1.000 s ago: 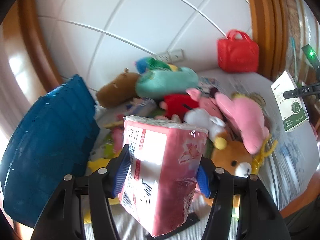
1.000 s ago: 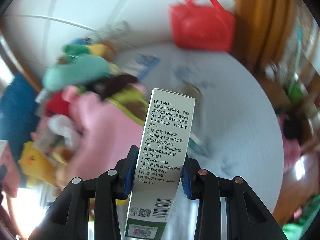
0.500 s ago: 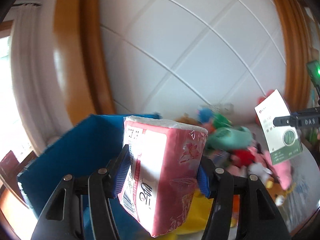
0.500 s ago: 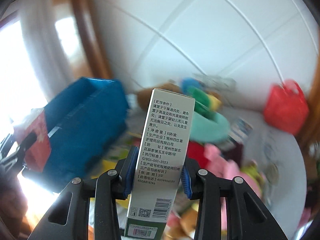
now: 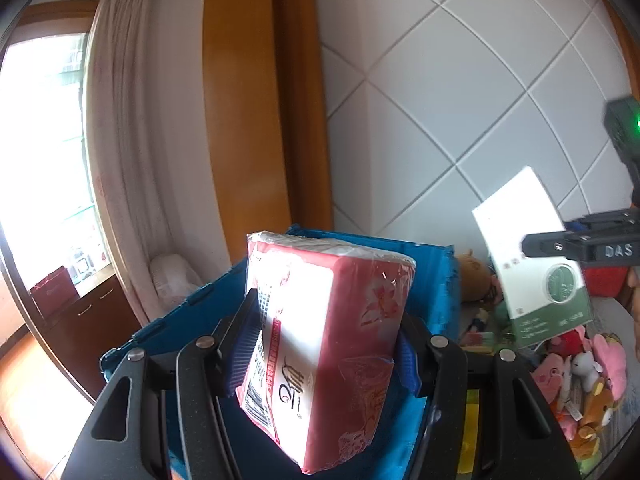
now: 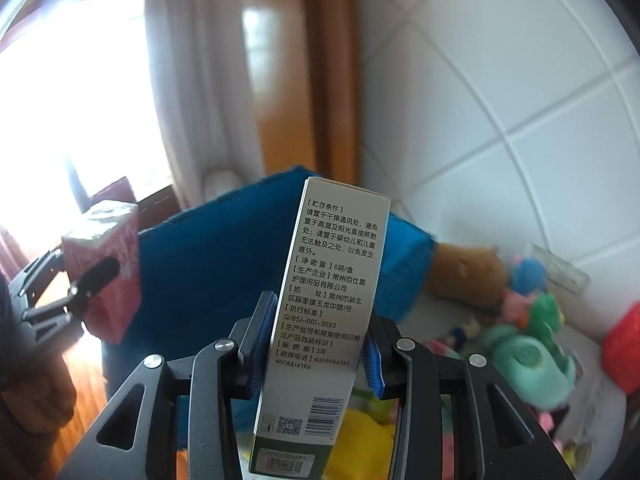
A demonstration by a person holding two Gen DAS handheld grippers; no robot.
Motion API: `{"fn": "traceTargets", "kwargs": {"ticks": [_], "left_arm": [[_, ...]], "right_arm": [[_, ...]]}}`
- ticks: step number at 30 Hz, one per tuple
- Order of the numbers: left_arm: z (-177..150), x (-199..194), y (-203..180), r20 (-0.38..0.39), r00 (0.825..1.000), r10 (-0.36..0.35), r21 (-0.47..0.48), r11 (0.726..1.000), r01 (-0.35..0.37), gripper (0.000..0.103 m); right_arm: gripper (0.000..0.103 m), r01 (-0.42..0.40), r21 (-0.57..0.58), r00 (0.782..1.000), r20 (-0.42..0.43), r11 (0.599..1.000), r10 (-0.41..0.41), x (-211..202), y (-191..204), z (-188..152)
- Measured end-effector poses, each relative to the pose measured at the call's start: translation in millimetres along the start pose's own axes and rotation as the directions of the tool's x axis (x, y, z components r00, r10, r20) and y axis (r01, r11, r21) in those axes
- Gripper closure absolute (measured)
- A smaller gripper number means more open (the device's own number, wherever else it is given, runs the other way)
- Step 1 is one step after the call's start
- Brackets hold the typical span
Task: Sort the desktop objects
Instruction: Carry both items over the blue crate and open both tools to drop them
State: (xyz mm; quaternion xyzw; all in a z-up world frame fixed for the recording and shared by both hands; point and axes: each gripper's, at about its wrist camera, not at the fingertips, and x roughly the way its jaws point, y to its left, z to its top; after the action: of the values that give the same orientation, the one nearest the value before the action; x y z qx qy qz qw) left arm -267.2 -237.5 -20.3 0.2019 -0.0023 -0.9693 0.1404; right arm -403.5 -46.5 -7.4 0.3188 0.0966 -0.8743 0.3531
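Observation:
My left gripper [image 5: 322, 350] is shut on a pink tissue pack [image 5: 324, 340] and holds it in front of and above the open blue bin [image 5: 436, 272]. My right gripper [image 6: 320, 344] is shut on a white and green box [image 6: 328, 304] with printed text, held upright before the same blue bin [image 6: 216, 264]. In the left wrist view the box [image 5: 528, 260] and the right gripper's fingers [image 5: 560, 244] show at the right. In the right wrist view the tissue pack [image 6: 108, 264] and the left gripper [image 6: 76, 292] show at the far left.
A pile of plush toys [image 5: 580, 372] lies on the table right of the bin; it also shows in the right wrist view [image 6: 520, 320], with a brown plush [image 6: 468, 272] against the bin. A red bag [image 6: 624, 344] stands at the right. Tiled wall [image 5: 460, 100] behind, curtain [image 5: 120, 160] and window at left.
Both grippers have swung left, away from the toy pile and toward the blue bin, each still holding its item. The bin now fills the middle of both views.

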Motion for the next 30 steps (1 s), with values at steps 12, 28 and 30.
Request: {"fn": "traceTargets", "kwargs": {"ticks": [12, 28, 30], "left_arm": [[-2, 6, 55, -0.020, 1.000, 0.020, -0.049, 0.999, -0.021, 0.045], [-2, 18, 71, -0.033, 0.997, 0.066, -0.075, 0.995, -0.068, 0.000], [-1, 13, 72, -0.019, 0.997, 0.070, -0.082, 0.994, -0.071, 0.000]], "right_arm": [[0.065, -0.061, -0.101, 0.997, -0.043, 0.993, 0.057, 68, 93, 47], [0.034, -0.063, -0.122, 0.996, -0.072, 0.990, 0.054, 99, 101, 56], [0.032, -0.058, -0.126, 0.996, -0.069, 0.990, 0.050, 100, 102, 57]]}}
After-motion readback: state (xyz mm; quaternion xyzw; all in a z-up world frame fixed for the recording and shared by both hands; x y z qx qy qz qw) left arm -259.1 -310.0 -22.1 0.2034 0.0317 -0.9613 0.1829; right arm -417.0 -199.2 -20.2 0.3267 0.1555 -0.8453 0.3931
